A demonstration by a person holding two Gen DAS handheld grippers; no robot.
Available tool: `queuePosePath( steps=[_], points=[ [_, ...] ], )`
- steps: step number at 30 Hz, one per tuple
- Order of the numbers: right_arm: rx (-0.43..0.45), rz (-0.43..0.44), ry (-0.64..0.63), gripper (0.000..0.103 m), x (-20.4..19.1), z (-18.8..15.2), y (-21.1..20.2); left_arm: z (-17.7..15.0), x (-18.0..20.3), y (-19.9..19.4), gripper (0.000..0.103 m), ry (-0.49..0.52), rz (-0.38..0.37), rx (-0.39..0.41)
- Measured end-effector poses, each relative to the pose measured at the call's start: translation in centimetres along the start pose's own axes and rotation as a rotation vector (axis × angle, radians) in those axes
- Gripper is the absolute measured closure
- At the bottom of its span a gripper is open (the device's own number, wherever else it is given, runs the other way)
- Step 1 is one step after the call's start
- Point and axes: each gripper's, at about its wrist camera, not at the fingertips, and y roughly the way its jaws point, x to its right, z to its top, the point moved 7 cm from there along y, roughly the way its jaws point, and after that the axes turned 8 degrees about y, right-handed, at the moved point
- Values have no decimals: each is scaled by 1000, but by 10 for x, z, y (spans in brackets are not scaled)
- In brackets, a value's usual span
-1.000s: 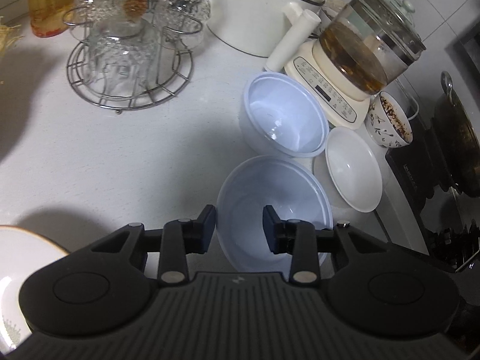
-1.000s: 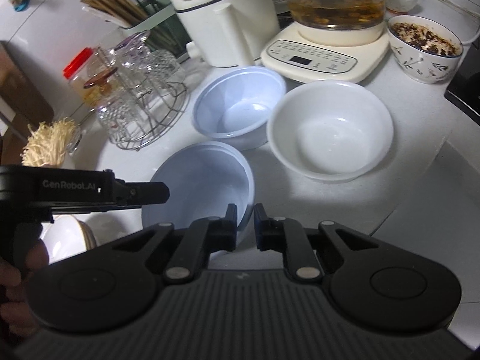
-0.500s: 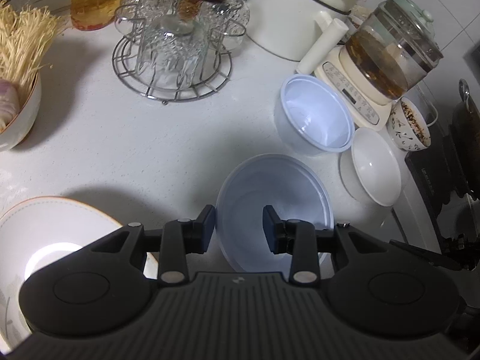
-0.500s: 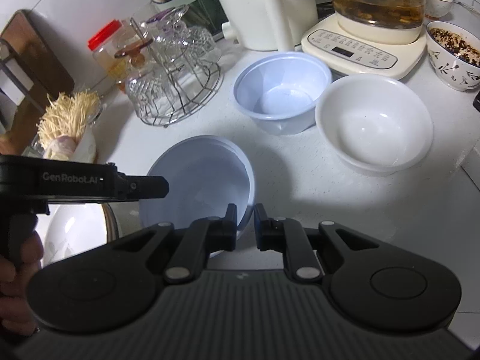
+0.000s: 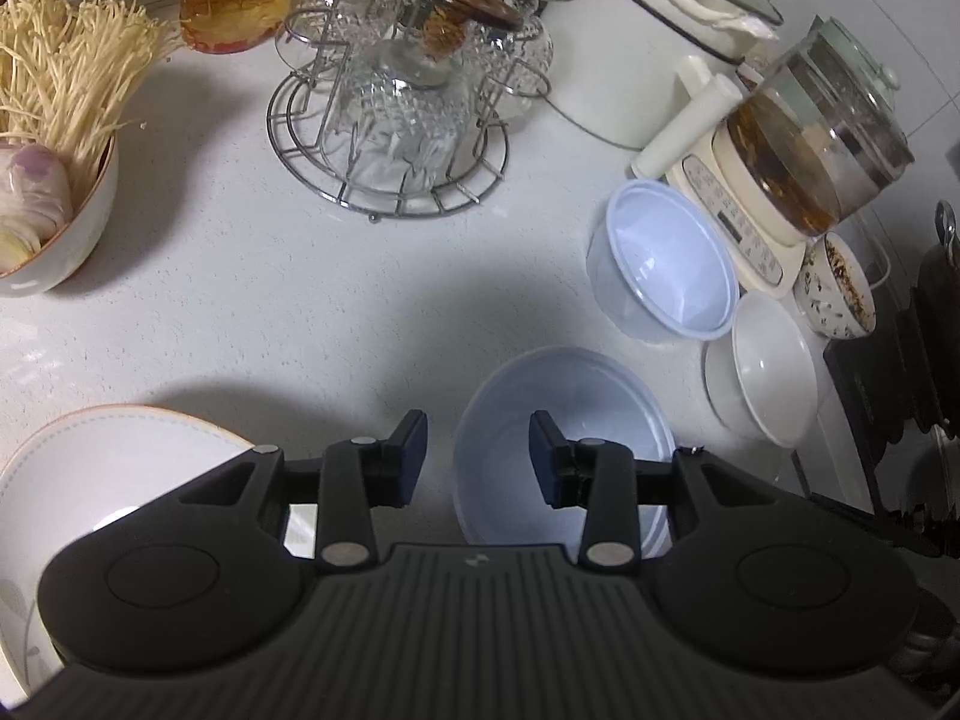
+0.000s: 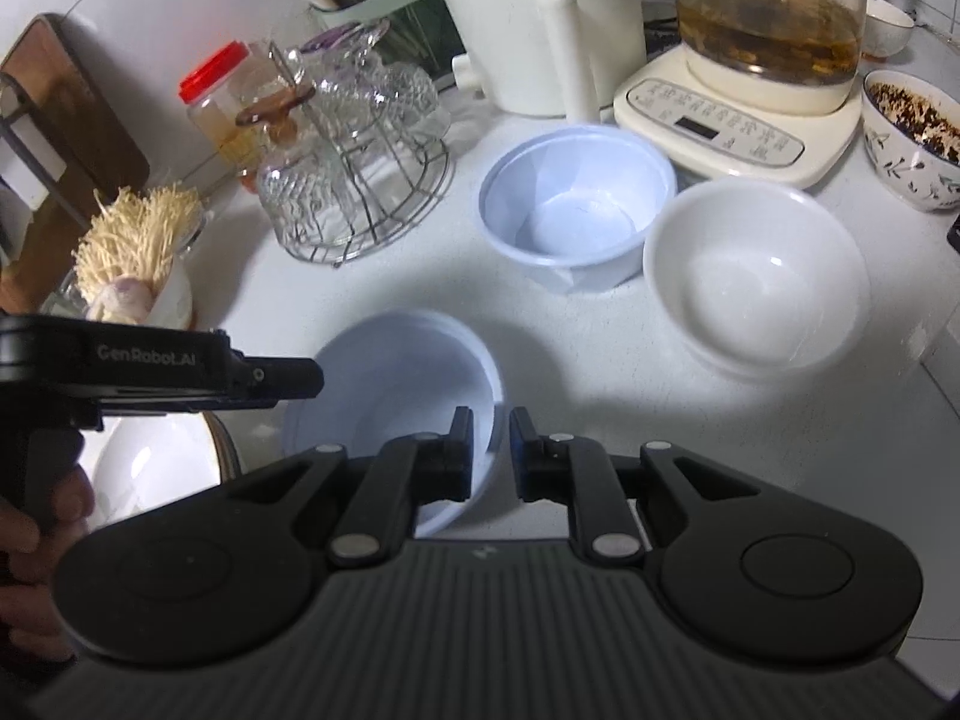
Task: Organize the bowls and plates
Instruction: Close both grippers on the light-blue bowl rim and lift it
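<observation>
My right hand-held gripper (image 6: 486, 450) pinches the near rim of the pale blue plastic bowl (image 6: 396, 384). My left hand-held gripper (image 5: 478, 450) straddles its left rim, jaws opening, pads clear. The matching blue bowl (image 6: 576, 210) sits beyond the held one, beside the white bowl (image 6: 756, 276); right is nearer.

plate (image 5: 90, 480) cut off by frame edge, under tool

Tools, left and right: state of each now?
Left tool: opening, astride the rim of the pale blue plastic bowl, not gripping.
Right tool: closed on that rim.
</observation>
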Motion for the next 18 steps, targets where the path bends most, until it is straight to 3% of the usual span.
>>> queuePosePath(
  steps=[8,12,18],
  points=[
    [49,-22,7,85,0,21,-15,28,7,-5,56,22,-30,37],
    [90,-18,14,62,3,30,-25,44,18,-5,52,55,-42,56],
    [116,-14,40,63,14,45,-31,62,34,0,48,82,-41,60]
  ],
)
